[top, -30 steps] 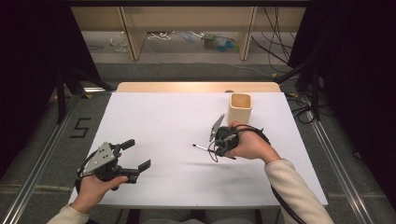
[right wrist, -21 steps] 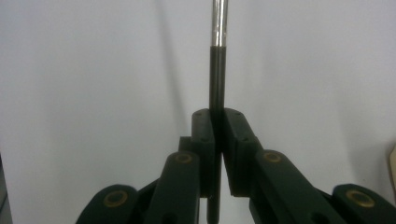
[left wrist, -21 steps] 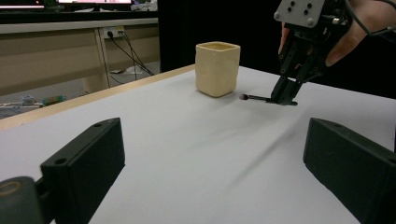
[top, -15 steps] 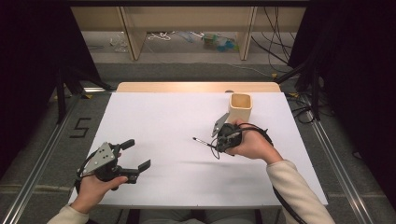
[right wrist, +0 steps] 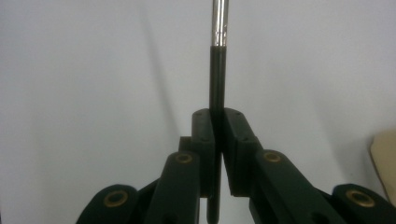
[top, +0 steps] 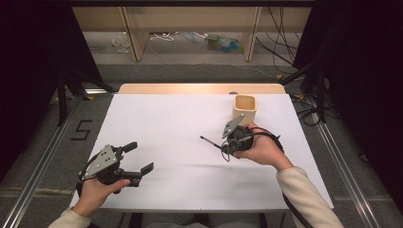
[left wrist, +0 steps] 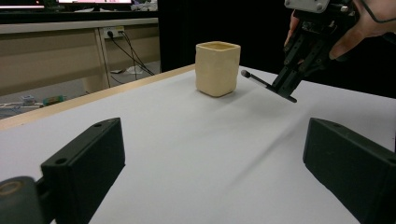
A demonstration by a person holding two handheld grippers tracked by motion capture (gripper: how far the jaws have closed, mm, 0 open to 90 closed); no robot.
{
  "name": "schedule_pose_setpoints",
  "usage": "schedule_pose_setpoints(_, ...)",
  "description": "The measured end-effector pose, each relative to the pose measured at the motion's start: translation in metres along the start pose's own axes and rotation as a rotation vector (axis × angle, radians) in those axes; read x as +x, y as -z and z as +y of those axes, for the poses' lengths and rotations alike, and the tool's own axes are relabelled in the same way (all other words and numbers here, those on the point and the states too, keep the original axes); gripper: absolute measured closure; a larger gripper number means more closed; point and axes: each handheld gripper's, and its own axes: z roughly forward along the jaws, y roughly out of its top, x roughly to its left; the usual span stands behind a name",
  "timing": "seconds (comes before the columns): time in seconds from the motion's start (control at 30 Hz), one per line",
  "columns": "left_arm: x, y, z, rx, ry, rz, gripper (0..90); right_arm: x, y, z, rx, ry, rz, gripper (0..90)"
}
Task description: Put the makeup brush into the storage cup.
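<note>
- We see a thin pen (right wrist: pixel 217 56), dark along most of its shaft with a silvery metal stretch further out in the right gripper view; in the left gripper view (left wrist: pixel 266 85) it ends in a small rounded dark tip.
- The pen is off the white table (top: pixel 157 123), held in the air above it, slanting to the left in the high view (top: pixel 210 142) and just short of the cup.
- The right gripper (top: pixel 227 147) has its jaws pressed together on the pen; in its own view the two black pads (right wrist: pixel 236 140) clamp the dark shaft between them, with a short end of the pen sticking out below the pads.
- The person's right hand (top: pixel 260 148) wraps the gripper body from the right side.
- A cream square-sided cup (top: pixel 244 109) stands upright on the table just beyond that gripper; it is not touching the pen.
- The left gripper (top: pixel 134 156) sits low at the near left of the table in the left hand (top: pixel 95 191), well apart from the pen; its jaws are spread wide with nothing between them.
</note>
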Motion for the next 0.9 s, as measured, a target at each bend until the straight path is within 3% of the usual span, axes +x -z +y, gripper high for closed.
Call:
schedule_pose_setpoints(0.13, 0.0006, -0.0003, -0.0001, -0.004, -0.002, -0.003, 5.1, -0.0005, 0.0005, -0.0013, -0.051, -0.008, -0.009, 84.4)
schedule_pose_setpoints(0.67, 0.0004, 0.0005, -0.0002, 0.002, 0.008, 0.005, 5.6, -0.0016, 0.0037, -0.0047, -0.163, -0.043, -0.035, 84.4)
schedule_pose_setpoints(0.9, 0.0005, 0.0005, -0.0003, 0.002, 0.008, 0.005, 5.6, -0.0013, 0.0037, -0.0071, -0.158, -0.053, -0.031, 84.4)
